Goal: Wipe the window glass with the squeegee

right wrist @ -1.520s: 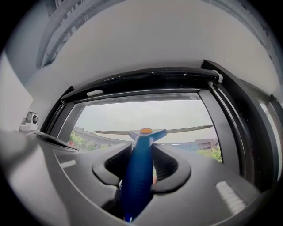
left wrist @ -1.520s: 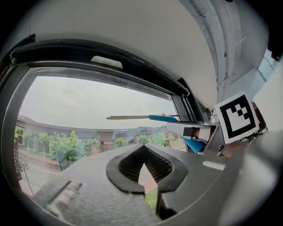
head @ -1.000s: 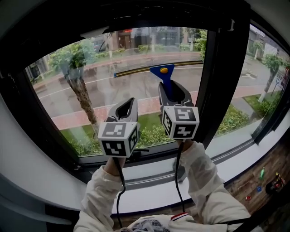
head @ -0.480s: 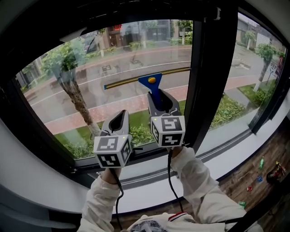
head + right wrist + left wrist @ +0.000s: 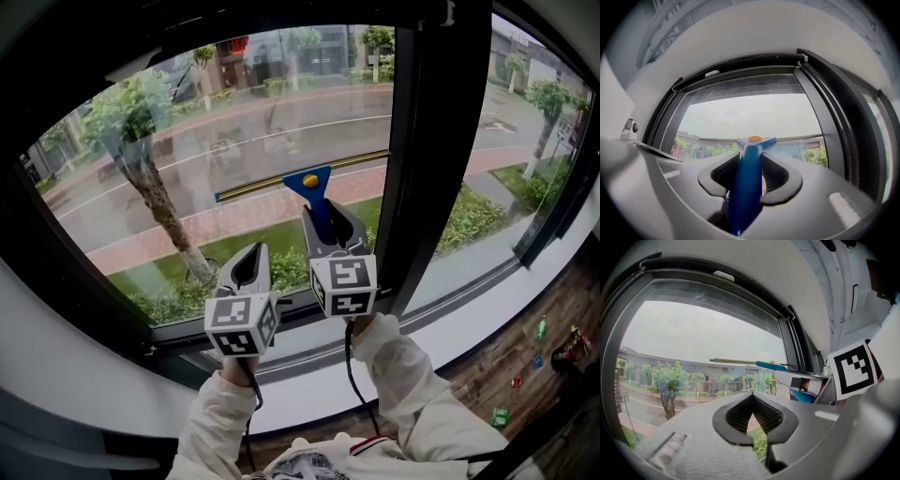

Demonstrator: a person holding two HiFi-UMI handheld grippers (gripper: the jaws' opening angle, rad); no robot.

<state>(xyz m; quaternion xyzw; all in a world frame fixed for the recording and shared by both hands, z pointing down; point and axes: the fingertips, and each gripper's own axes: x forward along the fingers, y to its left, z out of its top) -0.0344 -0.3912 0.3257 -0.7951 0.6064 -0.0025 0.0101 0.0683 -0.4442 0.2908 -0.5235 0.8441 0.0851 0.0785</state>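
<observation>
A blue-handled squeegee (image 5: 314,192) with an orange button lies with its long blade (image 5: 281,183) flat against the window glass (image 5: 216,141), at about mid height. My right gripper (image 5: 328,217) is shut on the blue handle (image 5: 746,183), which runs up between the jaws in the right gripper view. The blade (image 5: 787,139) spans the pane there. My left gripper (image 5: 246,264) hovers lower left of the squeegee, near the bottom of the pane, shut with nothing in it. In the left gripper view the squeegee (image 5: 754,363) shows beyond the closed jaws (image 5: 751,420).
A black vertical mullion (image 5: 427,141) stands just right of the squeegee. The black window frame and white sill (image 5: 469,314) run below. Wooden floor with small items (image 5: 539,361) lies at lower right. A tree (image 5: 141,169) and road show outside.
The right gripper has drawn the squeegee down the glass, from near the top of the pane to about mid height. The left gripper stays low beside it.
</observation>
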